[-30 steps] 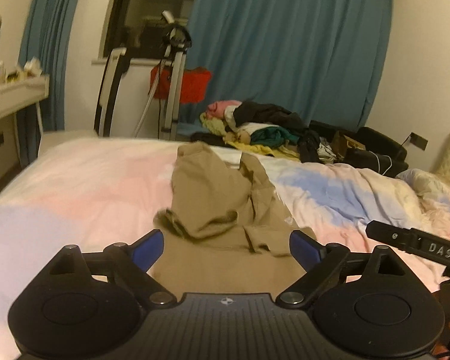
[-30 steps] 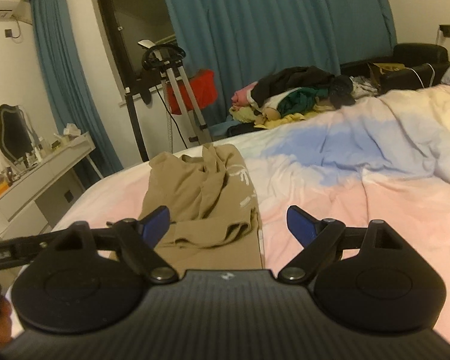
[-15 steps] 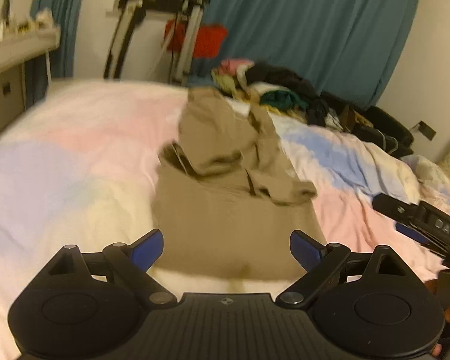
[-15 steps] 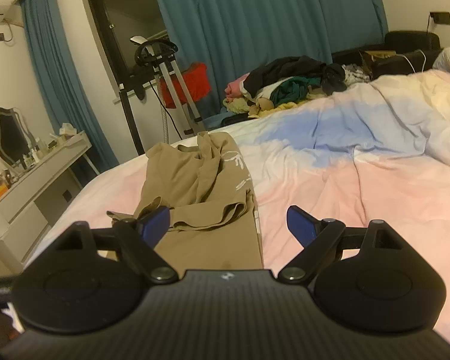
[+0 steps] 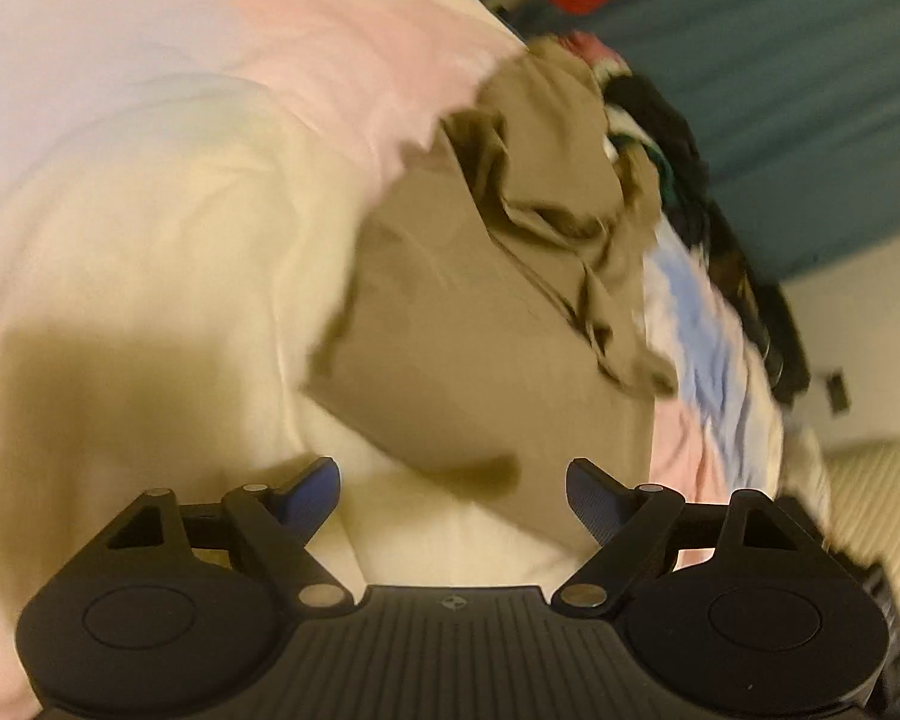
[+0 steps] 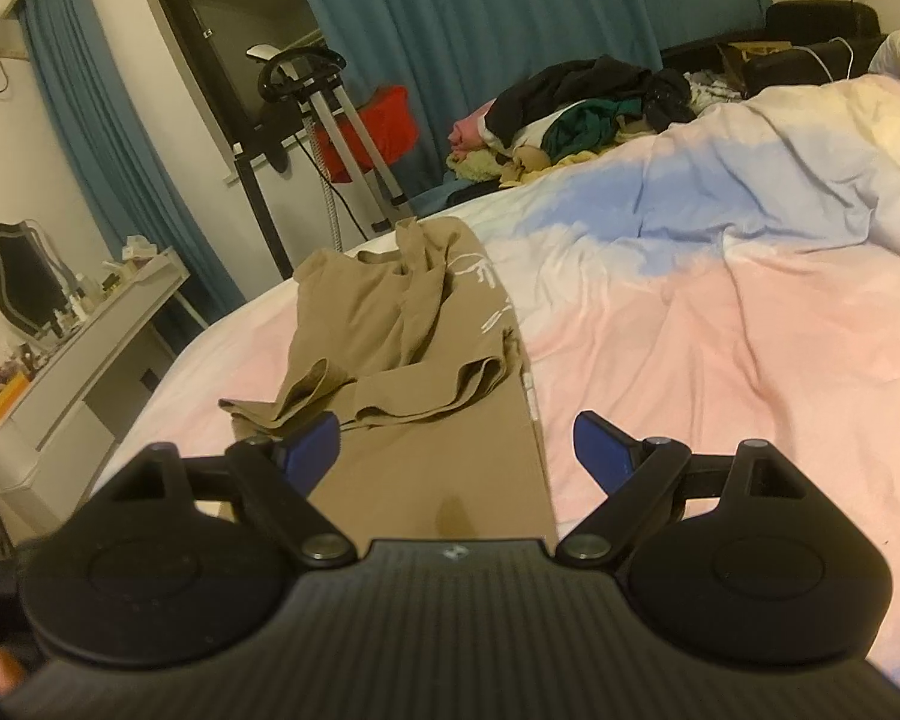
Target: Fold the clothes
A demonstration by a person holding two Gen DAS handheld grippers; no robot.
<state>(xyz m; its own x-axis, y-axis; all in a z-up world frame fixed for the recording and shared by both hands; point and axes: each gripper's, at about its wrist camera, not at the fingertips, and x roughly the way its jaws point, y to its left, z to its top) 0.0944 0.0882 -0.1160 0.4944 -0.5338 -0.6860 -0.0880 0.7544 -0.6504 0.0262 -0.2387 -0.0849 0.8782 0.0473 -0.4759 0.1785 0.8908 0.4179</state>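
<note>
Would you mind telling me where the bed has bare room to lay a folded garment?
The duvet right of the tan garment is bare up to the clothes pile, which crowds the far edge.

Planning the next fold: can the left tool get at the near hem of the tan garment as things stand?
Probably yes. The left tool is open, its jaws having just been closing with nothing between them, and only bare duvet lies before the tan garment's near edge.

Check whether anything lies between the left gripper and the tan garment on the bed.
Nothing visible does. The left gripper is open, with only bare bedding between it and the near edge of the tan garment. The clothes pile lies far beyond. The left view is blurred, so small things could go unseen.
</note>
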